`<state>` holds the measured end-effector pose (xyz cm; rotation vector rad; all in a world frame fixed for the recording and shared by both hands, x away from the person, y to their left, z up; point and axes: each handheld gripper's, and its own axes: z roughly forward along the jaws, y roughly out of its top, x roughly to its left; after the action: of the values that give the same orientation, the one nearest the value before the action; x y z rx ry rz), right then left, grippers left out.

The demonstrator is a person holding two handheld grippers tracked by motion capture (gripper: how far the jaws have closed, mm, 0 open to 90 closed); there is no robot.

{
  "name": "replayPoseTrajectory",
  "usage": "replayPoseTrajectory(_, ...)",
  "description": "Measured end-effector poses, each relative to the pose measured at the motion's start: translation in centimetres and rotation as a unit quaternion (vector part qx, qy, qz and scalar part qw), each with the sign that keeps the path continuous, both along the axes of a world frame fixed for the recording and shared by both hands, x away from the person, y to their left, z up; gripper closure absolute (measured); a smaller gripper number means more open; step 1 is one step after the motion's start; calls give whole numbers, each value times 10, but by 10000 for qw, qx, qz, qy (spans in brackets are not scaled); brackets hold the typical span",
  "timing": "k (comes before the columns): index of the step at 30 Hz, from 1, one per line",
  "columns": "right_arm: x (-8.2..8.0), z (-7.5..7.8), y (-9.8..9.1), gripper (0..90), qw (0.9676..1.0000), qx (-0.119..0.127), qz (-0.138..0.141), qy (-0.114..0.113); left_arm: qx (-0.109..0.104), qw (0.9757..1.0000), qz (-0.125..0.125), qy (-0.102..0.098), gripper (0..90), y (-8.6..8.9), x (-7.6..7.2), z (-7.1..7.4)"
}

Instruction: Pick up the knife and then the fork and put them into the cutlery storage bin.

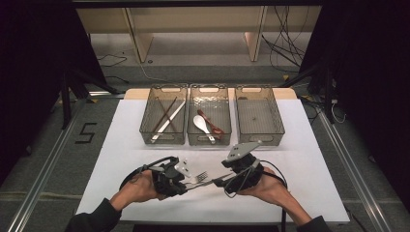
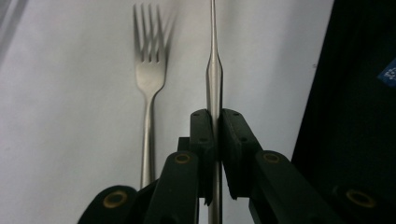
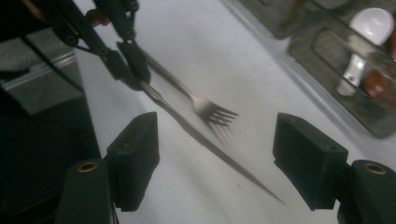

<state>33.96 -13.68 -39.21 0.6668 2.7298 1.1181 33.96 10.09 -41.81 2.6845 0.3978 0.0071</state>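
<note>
My left gripper (image 2: pixel 214 135) was clamped on the handle of a table knife (image 2: pixel 214 74), held edge-on above the white table (image 2: pixel 70 116), just beside a fork (image 2: pixel 149 79) lying there. My right gripper (image 3: pixel 215 163) stood spread wide with the knife's blade passing between its jaws, neither pad touching it.

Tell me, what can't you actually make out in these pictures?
- Knife: in the left gripper view its tip is cut off by the top edge, and the left gripper covers its handle.
- Fork: handle end hidden behind the fingers.
- Right-hand bin: a dark speck, too small to identify in the high view.
</note>
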Motion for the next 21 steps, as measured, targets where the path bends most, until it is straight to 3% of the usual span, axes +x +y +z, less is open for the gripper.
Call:
replayPoseTrajectory(7, -5, -11, 19, 365, 9970, -512, 584, 24, -22, 9999, -137, 33, 829, -8, -8, 0)
replayPoseTrajectory(16, -9, -24, 33, 444, 9902, -1005, 968, 37, -4, 9994, -358, 1, 829, -13, -13, 2)
replayPoseTrajectory(21, -12, -29, 38, 508, 9864, -1186, 1139, -80, 41, 9990, -446, -27, 828, -14, -14, 2)
